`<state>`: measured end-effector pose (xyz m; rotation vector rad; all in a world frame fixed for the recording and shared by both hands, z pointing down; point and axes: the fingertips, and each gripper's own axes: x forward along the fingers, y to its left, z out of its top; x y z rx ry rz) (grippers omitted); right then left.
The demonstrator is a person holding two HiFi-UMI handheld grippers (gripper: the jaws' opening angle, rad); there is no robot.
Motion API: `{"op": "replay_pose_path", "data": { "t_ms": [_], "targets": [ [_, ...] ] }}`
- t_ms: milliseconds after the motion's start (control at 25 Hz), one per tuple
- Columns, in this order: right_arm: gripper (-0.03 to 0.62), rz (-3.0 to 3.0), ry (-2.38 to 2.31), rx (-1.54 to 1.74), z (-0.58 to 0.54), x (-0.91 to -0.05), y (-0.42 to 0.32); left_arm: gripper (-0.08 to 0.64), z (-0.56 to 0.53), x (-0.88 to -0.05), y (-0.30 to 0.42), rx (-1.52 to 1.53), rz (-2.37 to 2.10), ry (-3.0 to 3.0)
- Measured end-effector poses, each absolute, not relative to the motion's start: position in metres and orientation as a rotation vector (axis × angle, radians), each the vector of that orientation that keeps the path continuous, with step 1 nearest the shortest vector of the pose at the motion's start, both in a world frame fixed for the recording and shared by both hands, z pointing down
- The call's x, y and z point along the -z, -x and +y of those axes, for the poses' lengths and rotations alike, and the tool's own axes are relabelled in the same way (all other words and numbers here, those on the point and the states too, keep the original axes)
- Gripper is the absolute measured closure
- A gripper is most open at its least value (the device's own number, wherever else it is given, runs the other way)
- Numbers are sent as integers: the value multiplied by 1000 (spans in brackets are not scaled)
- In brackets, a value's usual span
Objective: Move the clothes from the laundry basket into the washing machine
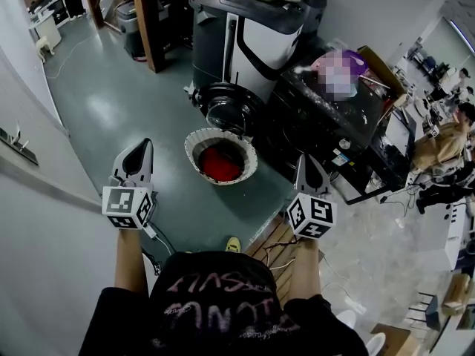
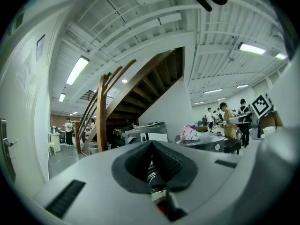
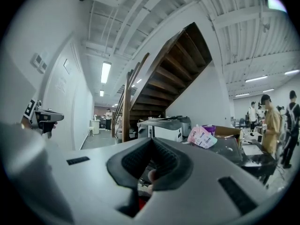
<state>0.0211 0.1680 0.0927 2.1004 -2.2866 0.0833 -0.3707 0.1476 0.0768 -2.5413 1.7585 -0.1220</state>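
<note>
The left gripper (image 1: 141,148) and right gripper (image 1: 306,160) are held level, both shut tight and empty. The basket (image 1: 196,141) of red clothes (image 1: 221,165) is set on the floor (image 1: 111,110) ahead and below, midway between them, just before the washer (image 1: 249,47); neither is clearly nearer. No long axis is shown by the heap, and whether the washer is open cannot be made out.

Basket (image 1: 191,151) mouth open; washing machine (image 1: 226,108) close behind.
</note>
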Motion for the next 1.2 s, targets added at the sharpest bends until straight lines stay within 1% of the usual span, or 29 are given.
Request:
{"op": "replay_pose_path", "data": {
  "t_ms": [240,320,480,680,760,920,1040,1200],
  "targets": [
    [588,-2290,-2121,-94,167,-93,-21,549,145,-77,377,122,1786,2534],
    [565,-2300,-2111,-99,166,-94,-19,548,146,-78,376,128,1782,2532],
    [548,-2323,-2082,-99,164,-95,-12,546,147,-78,376,133,1776,2535],
    [438,-2365,-2039,-98,163,-96,-6,516,147,-82,377,117,1779,2567],
    [412,-2370,-2030,-94,163,-96,-5,475,147,-82,374,121,1766,2576],
    [331,-2385,-2022,-80,164,-98,-4,380,147,-84,371,125,1743,2590],
    [274,-2391,-2011,-75,162,-96,-6,339,147,-86,369,120,1729,2615],
    [232,-2406,-2042,-75,162,-89,-14,300,147,-89,369,74,1749,2650]
  ]
}}
